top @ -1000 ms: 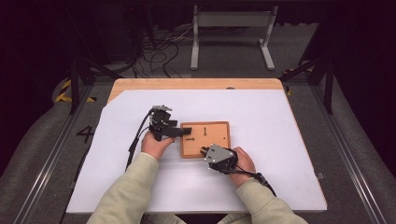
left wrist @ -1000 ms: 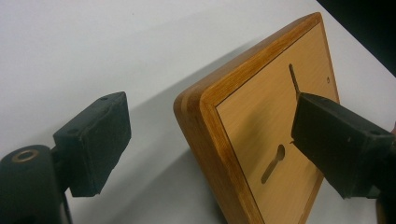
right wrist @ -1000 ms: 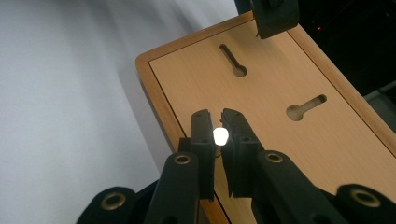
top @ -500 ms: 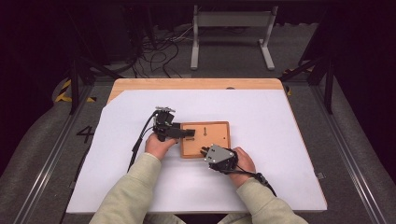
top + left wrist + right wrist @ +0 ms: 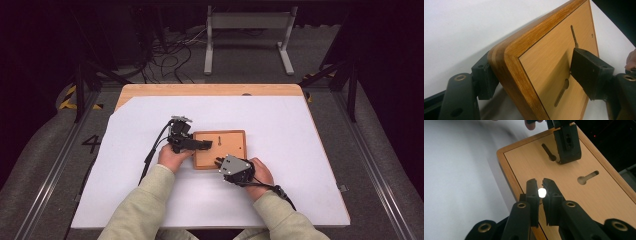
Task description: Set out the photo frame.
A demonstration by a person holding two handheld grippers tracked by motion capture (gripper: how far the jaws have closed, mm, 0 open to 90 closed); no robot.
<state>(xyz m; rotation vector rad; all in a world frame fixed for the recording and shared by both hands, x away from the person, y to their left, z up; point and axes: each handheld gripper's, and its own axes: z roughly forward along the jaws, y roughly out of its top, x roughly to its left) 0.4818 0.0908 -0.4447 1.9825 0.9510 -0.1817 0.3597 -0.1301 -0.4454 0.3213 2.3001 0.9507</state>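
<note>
Left claw (image 5: 529, 75) clamps the left edge of the wooden board (image 5: 225, 145), one jaw under it and one on its face, tilting that edge off the white table (image 5: 300, 150). Right claw (image 5: 542, 192) pinches a small white peg (image 5: 542, 192) over the board's near edge. Two keyhole slots (image 5: 587, 177) lie just ahead of the peg, with the right-hand one looking closer, so the right claw seems best placed to reach it.

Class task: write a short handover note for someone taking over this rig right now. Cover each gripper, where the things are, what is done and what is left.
Left gripper: shut on the wooden board, one jaw under its edge, one on top.
Right gripper: shut on a small white piece, over the board's near edge.
Board lies on the white table; two keyhole slots show, both empty.
Done: board steadied, piece picked up.
Left: probably seat the piece on the board.
</note>
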